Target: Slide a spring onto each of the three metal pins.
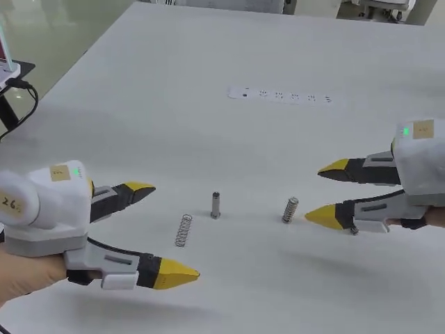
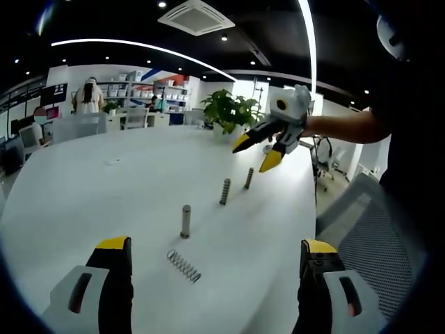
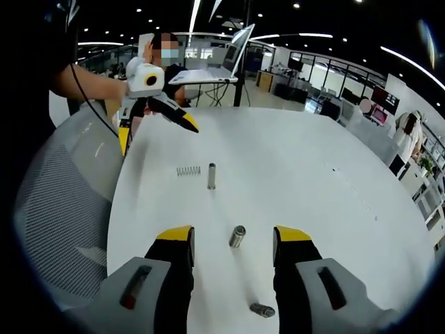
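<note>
Between the wide-spread jaws of the left gripper (image 1: 163, 229), level with the tips: a loose spring (image 1: 183, 229), flat on the table (image 1: 174, 90), touched by neither jaw. Just beyond it, a bare upright pin (image 1: 215, 205). Farther on, just off the lower tip of the right gripper (image 1: 320, 193), likewise parted and holding nothing: a spring-covered pin (image 1: 290, 209). Under that same lower jaw, a third pin (image 1: 354, 229), mostly hidden. On the left gripper's white body, a tan sticker (image 1: 60, 173), unreadable, and handwriting (image 1: 10, 202) resembling "26". On the right gripper's, a second tan sticker (image 1: 423, 129), also unreadable.
</note>
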The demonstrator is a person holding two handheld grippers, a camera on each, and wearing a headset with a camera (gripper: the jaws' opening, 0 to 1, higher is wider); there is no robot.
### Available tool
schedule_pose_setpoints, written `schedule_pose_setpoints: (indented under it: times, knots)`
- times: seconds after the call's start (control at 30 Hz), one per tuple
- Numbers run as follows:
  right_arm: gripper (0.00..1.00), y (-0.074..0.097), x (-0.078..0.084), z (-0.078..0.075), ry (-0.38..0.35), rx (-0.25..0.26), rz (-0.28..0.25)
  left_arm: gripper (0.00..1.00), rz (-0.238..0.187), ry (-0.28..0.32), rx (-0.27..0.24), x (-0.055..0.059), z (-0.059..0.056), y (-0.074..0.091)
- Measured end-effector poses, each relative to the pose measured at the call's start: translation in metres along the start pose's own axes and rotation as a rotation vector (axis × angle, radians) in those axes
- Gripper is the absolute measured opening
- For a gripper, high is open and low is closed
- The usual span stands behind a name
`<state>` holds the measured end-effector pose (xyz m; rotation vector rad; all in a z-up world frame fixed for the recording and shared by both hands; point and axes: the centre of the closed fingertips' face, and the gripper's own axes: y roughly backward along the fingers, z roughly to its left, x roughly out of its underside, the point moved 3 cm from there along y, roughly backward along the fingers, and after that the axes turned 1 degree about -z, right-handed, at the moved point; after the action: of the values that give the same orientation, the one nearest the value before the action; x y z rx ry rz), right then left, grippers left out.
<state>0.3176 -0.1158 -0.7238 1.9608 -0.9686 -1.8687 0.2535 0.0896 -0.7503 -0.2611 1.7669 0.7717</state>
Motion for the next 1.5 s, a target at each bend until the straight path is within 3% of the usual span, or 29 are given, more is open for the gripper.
schedule_pose_setpoints:
  times: [0.2,0.43,0.83,1.17,1.33,1.5]
  knots:
    - [0.45,0.009,0.002,0.006,-0.022,0.011,-0.021,0.98,-0.021,0.009,-0.006,-0.004,0.001,0.0]
    - [0.44,0.015,0.015,0.022,-0.055,0.005,-0.004,0.98,-0.031,0.026,-0.006,-0.005,0.002,0.004]
    - [0.44,0.028,0.035,0.033,-0.124,0.025,0.018,0.97,-0.013,0.016,-0.005,-0.004,-0.003,0.007]
    - [0.48,0.031,0.041,0.036,-0.168,0.033,0.038,0.97,-0.01,-0.003,-0.004,-0.012,-0.008,0.011]
    - [0.5,0.033,0.049,0.044,-0.24,0.04,0.078,0.97,-0.001,-0.008,-0.002,-0.013,-0.007,0.012]
    - [0.48,0.032,0.043,0.052,-0.259,0.044,0.079,0.97,0.021,-0.012,0.014,-0.011,-0.005,0.014]
